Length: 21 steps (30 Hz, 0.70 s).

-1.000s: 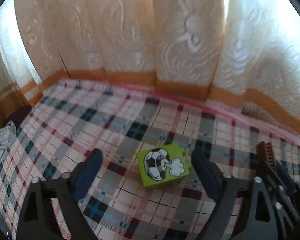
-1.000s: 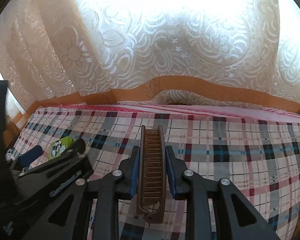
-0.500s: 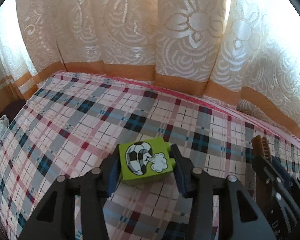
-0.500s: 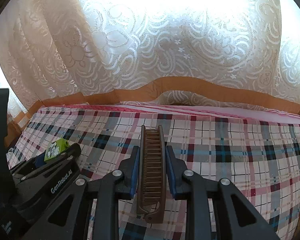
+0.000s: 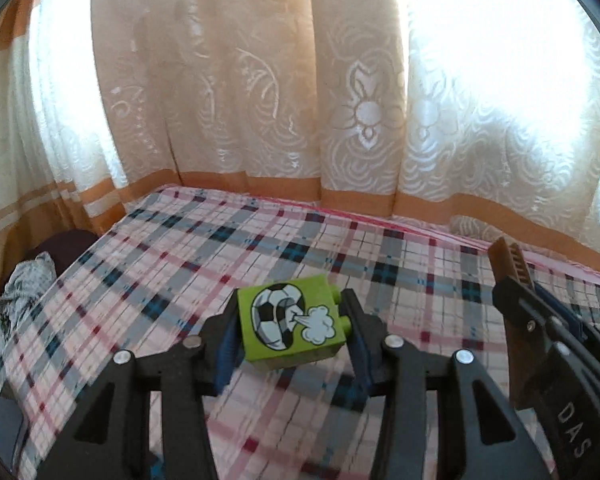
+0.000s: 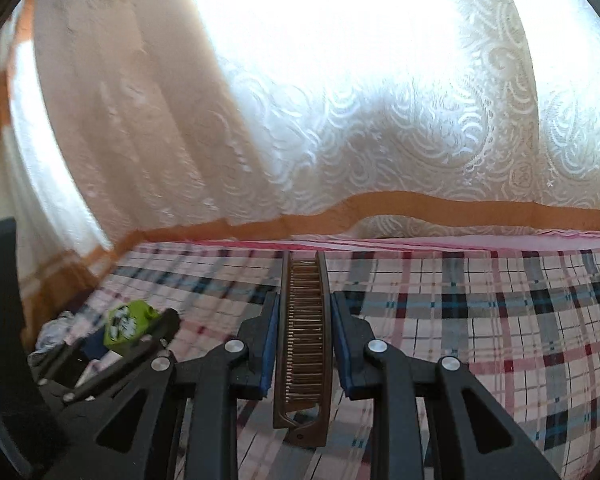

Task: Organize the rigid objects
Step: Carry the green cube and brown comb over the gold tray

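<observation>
Toy block [image 5: 290, 322], lime green with a soccer ball printed on its face and studs on its 3 o'clock side, sits pinched between the left gripper [image 5: 292, 340] jaws, apparently just clear of the plaid bedsheet [image 5: 220, 248]. It looks like light, hard, smooth plastic, so a squeeze on flat opposite sides suits it best; the studded side probably gives a less even seat. At 3 o'clock, the right gripper [image 6: 304, 344] jaws stand narrow, clamped on a brown folding comb [image 6: 306, 328] at mid-length. The comb seems thin, stiff and light, its fine teeth likely breakable.
</observation>
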Each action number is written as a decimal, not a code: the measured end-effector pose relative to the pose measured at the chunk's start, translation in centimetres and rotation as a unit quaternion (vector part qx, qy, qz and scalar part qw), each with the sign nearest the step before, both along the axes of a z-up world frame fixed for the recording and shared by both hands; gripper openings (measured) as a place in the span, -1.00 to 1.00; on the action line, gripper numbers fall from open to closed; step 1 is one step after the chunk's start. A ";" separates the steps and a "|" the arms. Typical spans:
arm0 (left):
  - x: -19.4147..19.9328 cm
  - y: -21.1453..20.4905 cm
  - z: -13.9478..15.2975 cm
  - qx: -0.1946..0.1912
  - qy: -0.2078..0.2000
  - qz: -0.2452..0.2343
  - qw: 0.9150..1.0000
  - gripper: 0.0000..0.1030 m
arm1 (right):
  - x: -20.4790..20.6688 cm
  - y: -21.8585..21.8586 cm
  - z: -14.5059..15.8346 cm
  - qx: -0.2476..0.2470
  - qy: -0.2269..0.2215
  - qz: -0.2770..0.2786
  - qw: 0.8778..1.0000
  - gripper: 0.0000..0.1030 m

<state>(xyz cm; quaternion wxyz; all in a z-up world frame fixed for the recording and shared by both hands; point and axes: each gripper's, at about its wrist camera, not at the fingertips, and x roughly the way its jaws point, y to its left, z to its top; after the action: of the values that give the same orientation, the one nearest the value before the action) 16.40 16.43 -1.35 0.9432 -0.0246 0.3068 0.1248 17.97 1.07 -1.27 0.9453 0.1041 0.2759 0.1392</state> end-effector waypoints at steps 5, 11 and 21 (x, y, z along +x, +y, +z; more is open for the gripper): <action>-2.1 -0.7 0.0 -0.012 -0.008 -0.009 1.000 -0.10 | -2.7 -0.5 0.5 0.018 -0.019 0.020 0.999 -0.46; -4.4 -1.7 0.0 -0.014 -0.017 -0.008 1.000 -0.10 | -5.0 -1.0 0.4 0.010 -0.025 0.006 1.000 -0.46; -6.6 -2.9 0.2 -0.006 -0.032 -0.008 0.999 -0.10 | -8.3 -2.7 0.5 -0.016 -0.042 -0.020 0.999 -0.46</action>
<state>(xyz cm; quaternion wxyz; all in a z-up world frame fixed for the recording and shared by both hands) 9.79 13.57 -1.12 0.9534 -0.0323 0.2771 0.1146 9.67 -1.61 -0.76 0.9602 0.0887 0.2357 0.1205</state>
